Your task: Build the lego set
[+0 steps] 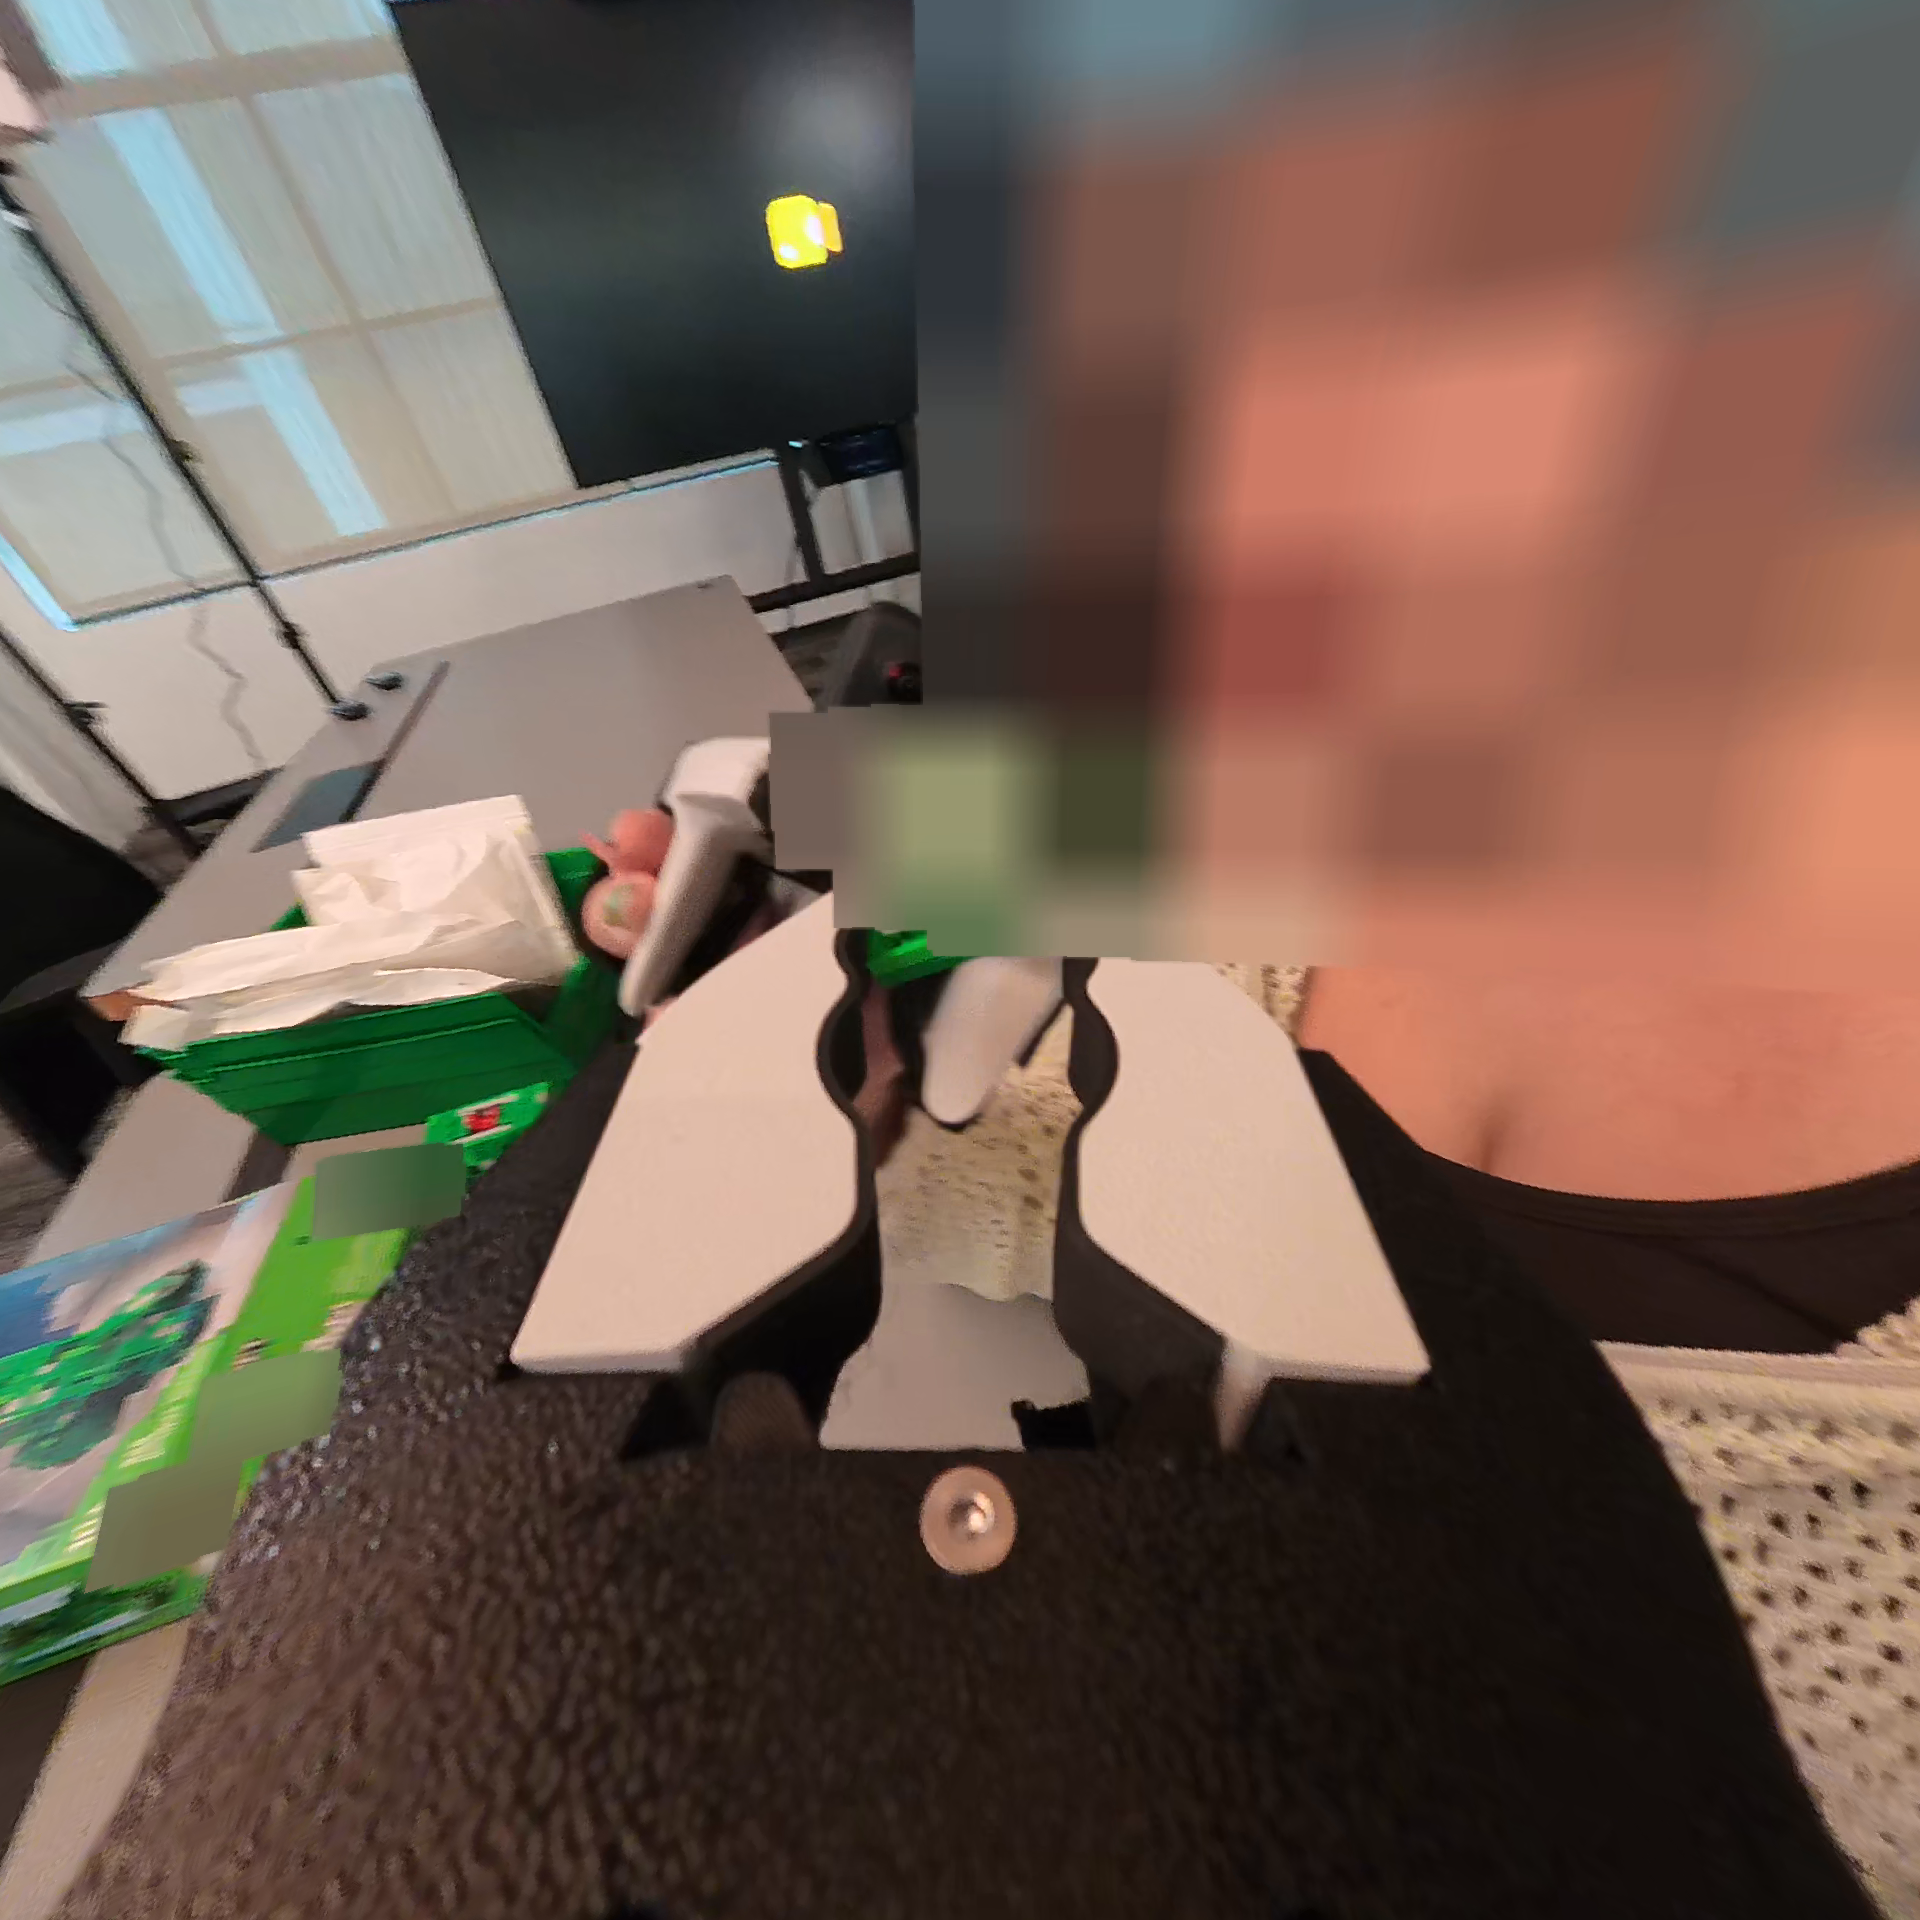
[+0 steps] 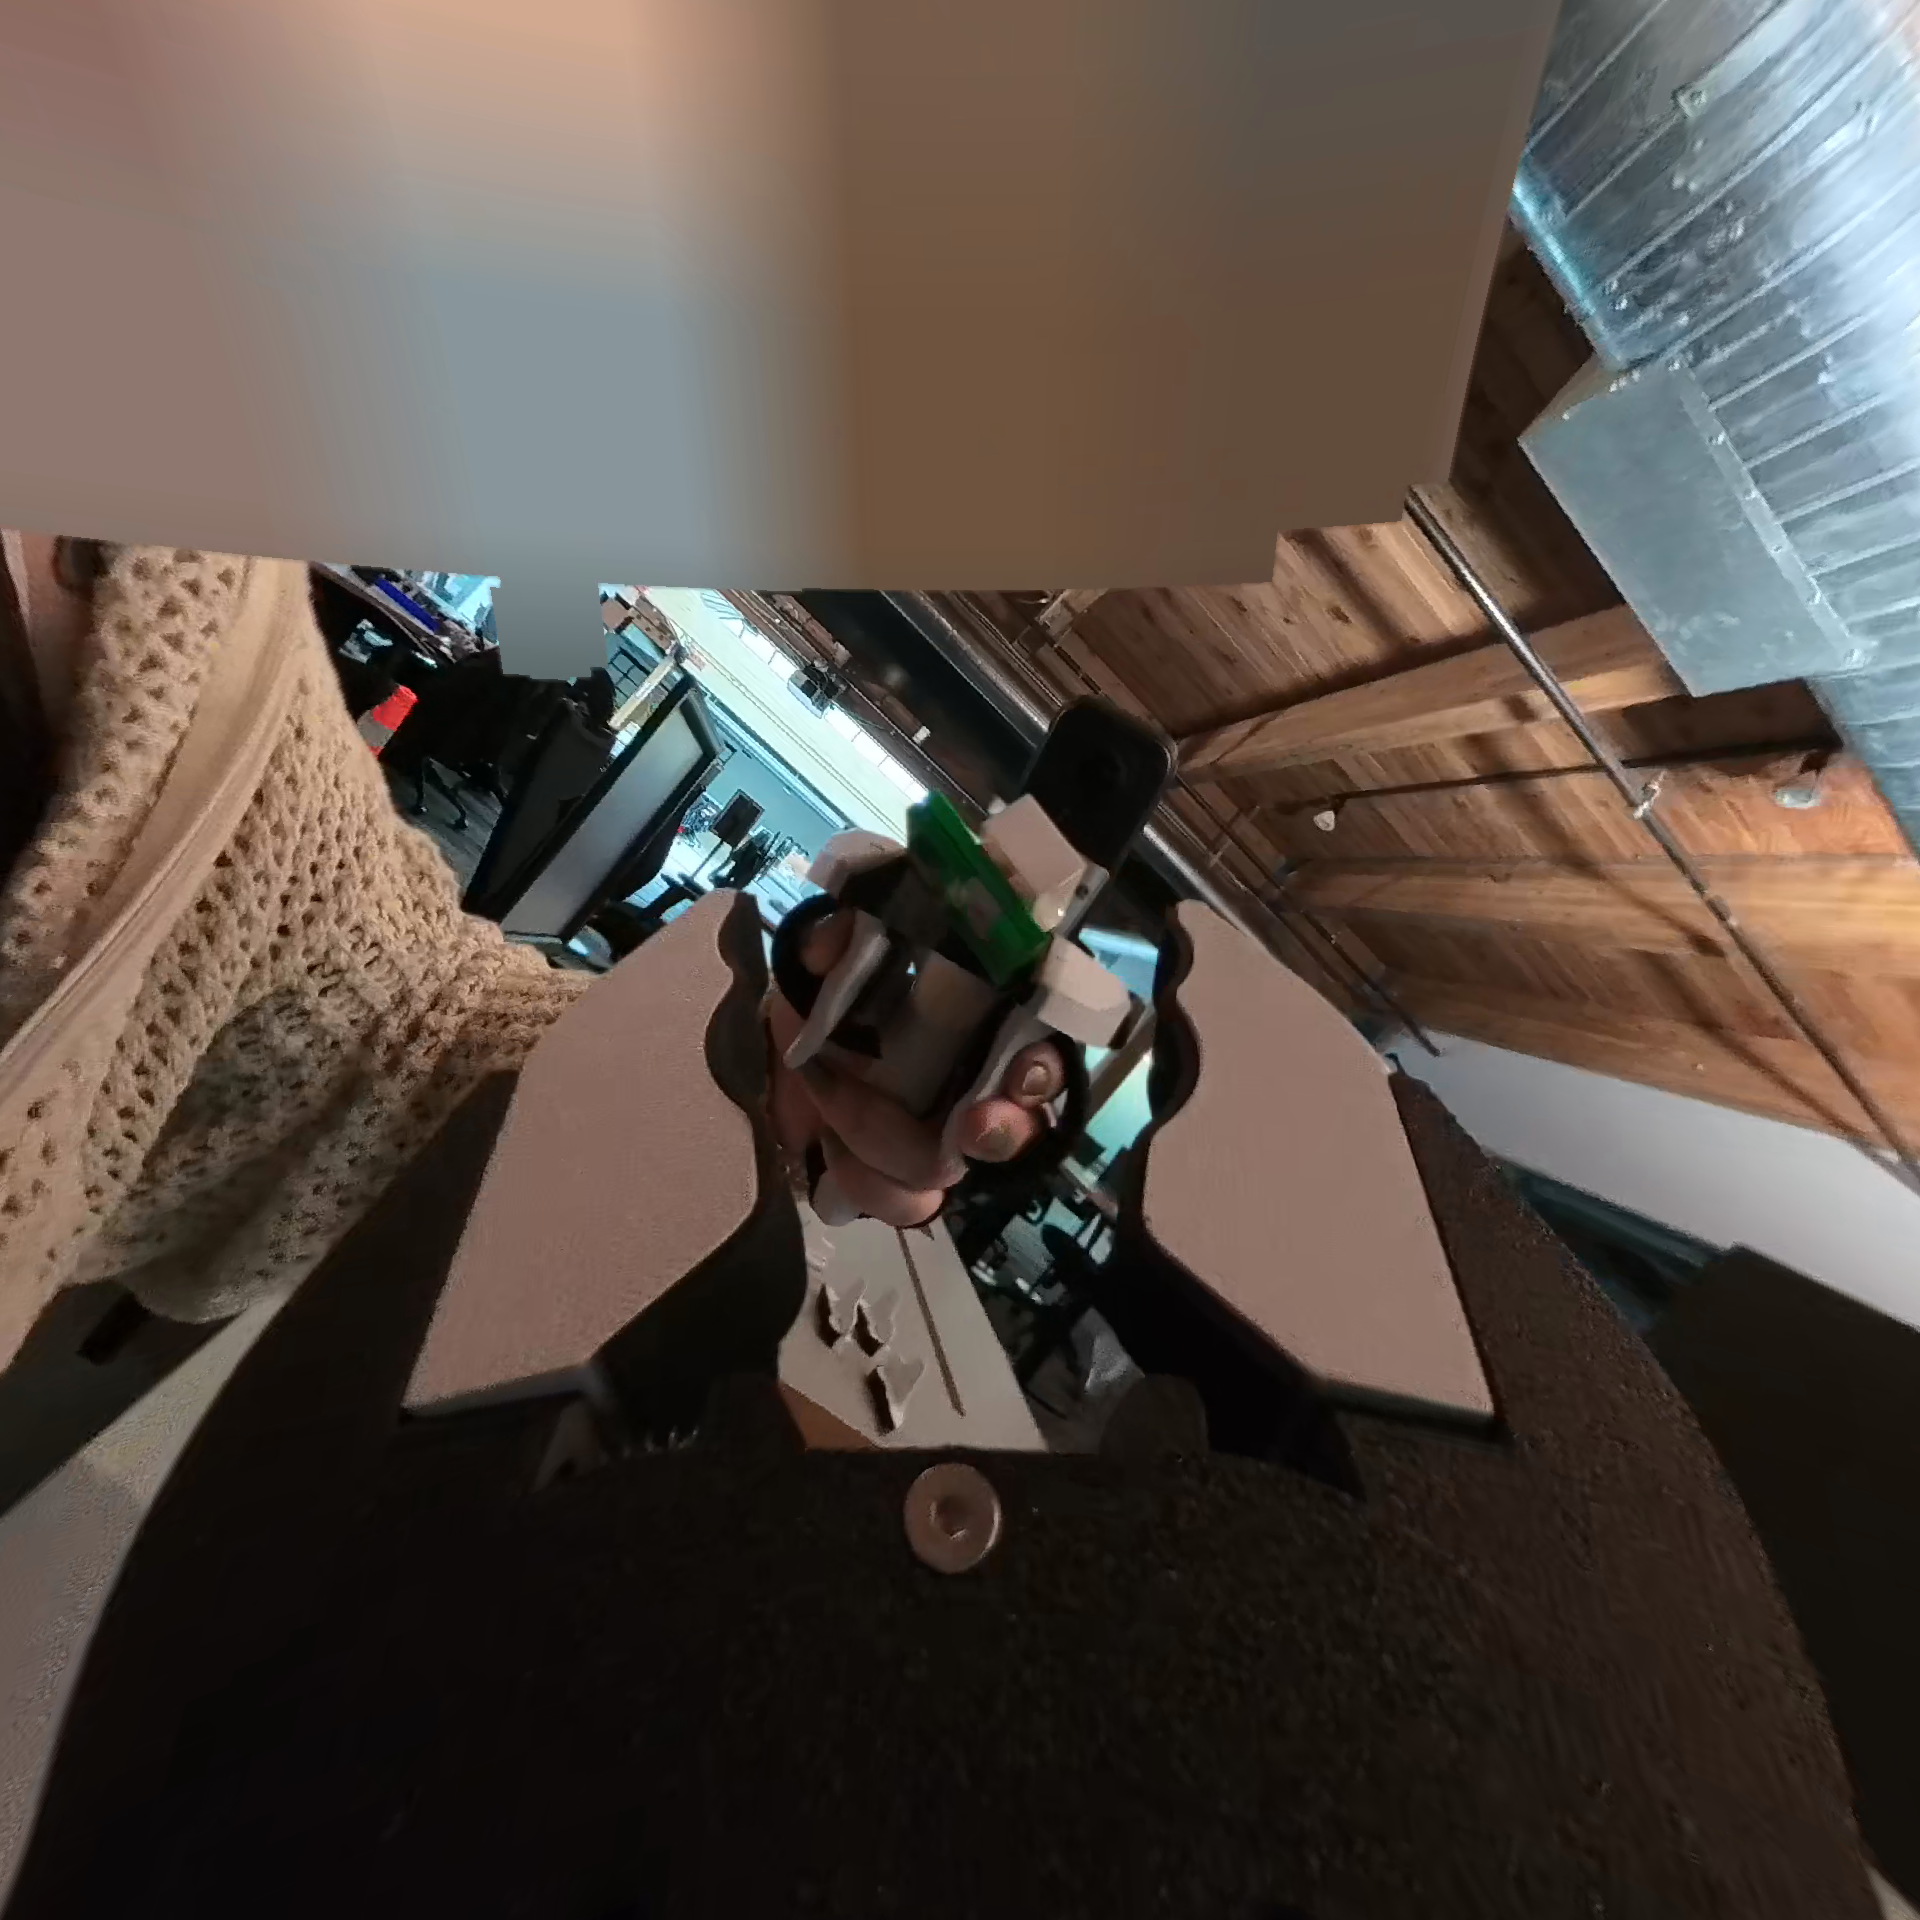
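Note:
Both grippers are raised off the table and face each other in front of a person's chest. My left gripper (image 1: 961,951) is shut on a small green lego piece (image 2: 971,894) held at its fingertips. In the left wrist view only a green edge (image 1: 902,948) of the piece shows, under a blurred patch. My right gripper (image 2: 961,925) is open and empty, with its jaws wide apart. In the right wrist view the left gripper (image 2: 961,899) shows just past them, held by a hand (image 2: 914,1132). The right gripper's white finger (image 1: 977,1049) shows between my left fingers.
A green box (image 1: 395,1049) stuffed with white paper bags stands on the grey table (image 1: 582,707) at left. The lego set's printed box (image 1: 156,1403) lies nearer at the lower left. The person's black top and cream knit cardigan (image 2: 208,935) are close by. Wooden ceiling beams and a metal duct (image 2: 1714,364) are above. Left and right tips are no more than a few centimetres apart.

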{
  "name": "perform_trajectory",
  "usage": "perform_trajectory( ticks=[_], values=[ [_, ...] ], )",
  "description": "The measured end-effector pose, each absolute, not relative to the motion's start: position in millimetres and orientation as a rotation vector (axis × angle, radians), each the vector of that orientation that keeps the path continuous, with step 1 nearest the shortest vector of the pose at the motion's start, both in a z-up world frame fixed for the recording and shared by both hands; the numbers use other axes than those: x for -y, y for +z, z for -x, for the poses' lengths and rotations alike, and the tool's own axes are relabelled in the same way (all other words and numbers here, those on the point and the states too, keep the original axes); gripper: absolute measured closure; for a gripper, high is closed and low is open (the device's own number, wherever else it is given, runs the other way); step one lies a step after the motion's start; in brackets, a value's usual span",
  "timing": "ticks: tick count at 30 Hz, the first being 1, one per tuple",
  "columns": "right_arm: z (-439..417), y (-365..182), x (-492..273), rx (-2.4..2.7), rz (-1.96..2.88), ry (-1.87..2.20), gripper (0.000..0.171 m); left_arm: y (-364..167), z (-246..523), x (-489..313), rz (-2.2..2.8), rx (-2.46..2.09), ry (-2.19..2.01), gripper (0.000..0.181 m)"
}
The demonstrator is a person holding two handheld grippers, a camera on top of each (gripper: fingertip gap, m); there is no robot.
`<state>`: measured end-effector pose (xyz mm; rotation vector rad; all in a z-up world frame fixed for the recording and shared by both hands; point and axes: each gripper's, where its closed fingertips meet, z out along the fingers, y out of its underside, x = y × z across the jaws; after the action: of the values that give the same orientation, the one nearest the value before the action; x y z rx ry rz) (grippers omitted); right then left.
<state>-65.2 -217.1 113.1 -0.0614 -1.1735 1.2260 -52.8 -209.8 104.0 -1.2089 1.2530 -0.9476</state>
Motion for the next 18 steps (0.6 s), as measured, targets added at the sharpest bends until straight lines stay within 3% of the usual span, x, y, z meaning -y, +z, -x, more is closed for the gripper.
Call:
perform_trajectory(
  ticks=[18],
  values=[
    [69, 93, 247, 1.244, -0.100, 1.110, 0.125, 76, 46, 236, 1.102, -1.343, -1.494, 0.146]
  ],
)
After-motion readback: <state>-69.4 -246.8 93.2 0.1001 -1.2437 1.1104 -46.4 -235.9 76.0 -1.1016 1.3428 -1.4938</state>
